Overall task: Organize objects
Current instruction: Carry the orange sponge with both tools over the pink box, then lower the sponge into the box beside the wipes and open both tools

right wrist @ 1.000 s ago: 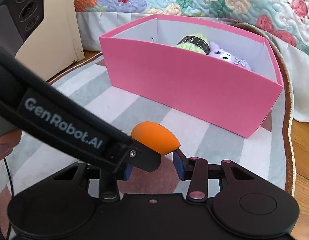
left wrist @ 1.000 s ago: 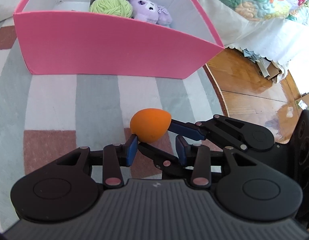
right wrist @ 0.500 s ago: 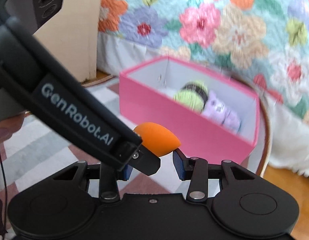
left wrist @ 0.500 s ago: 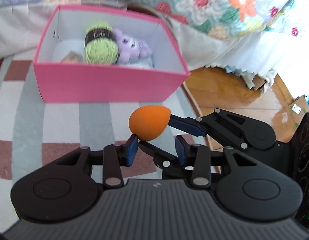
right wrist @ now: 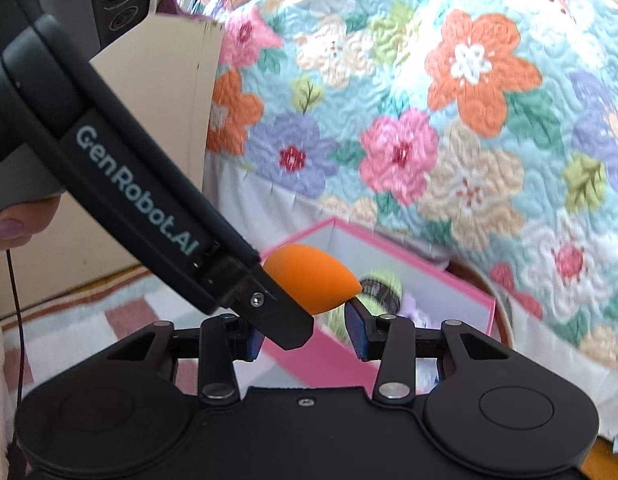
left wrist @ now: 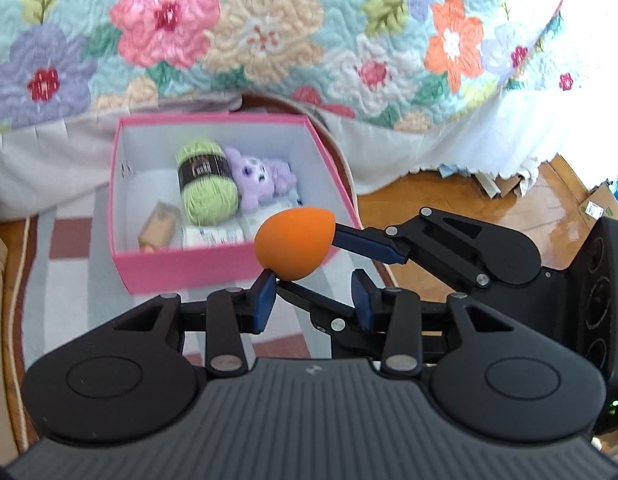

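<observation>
Rug (left wrist: pixel 69 280) at lower left. Pink box (left wrist: pixel 189 272) at centre left holds yarn (left wrist: pixel 207 196) and a plush (left wrist: pixel 261 178). Orange sponge (left wrist: pixel 295 244) is in the air at frame centre, in front of the box's near right corner. Left gripper (left wrist: pixel 313 280): left pad touches the sponge's underside, right pad looks clear, so grip cannot be told. Right gripper (left wrist: pixel 309 258) enters from the right, clamped on the sponge, one finger at its narrow tip and one beneath.
</observation>
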`<state>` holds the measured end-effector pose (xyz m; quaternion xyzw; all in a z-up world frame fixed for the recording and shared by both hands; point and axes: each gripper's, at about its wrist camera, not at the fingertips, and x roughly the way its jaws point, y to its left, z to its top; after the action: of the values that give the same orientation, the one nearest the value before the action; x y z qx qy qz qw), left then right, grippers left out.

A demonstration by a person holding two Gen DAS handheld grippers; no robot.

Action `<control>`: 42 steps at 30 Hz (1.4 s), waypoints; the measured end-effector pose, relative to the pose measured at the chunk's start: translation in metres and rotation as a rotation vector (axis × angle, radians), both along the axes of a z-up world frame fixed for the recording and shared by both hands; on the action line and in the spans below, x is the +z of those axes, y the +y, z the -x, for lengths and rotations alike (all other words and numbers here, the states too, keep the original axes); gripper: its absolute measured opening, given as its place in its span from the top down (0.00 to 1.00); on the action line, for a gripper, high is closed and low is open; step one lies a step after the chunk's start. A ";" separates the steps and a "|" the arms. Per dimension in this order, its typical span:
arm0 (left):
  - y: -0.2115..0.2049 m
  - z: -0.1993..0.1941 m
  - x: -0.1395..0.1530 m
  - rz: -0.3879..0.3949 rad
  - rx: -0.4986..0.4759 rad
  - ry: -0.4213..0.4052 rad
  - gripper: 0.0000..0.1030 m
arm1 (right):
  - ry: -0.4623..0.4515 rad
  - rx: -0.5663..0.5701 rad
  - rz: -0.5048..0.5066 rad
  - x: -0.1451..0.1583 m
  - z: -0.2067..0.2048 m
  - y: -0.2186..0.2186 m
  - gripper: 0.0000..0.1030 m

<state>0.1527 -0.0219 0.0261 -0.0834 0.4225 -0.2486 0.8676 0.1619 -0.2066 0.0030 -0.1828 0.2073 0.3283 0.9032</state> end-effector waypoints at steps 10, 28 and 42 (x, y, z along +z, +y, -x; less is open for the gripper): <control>0.010 -0.077 -0.010 0.055 0.057 0.118 0.63 | 0.106 0.009 0.017 -0.002 -0.069 0.015 0.55; 0.004 -0.189 -0.145 0.223 0.206 0.421 0.63 | 0.494 -0.156 -0.022 -0.103 -0.192 0.007 0.62; 0.008 -0.186 -0.144 0.121 0.277 0.341 0.65 | 0.562 -0.204 -0.080 -0.115 -0.199 0.000 0.67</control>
<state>0.3383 -0.0144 -0.1178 -0.2333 0.5320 -0.1345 0.8028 0.3607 -0.2068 -0.1119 -0.0271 0.4532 0.2815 0.8453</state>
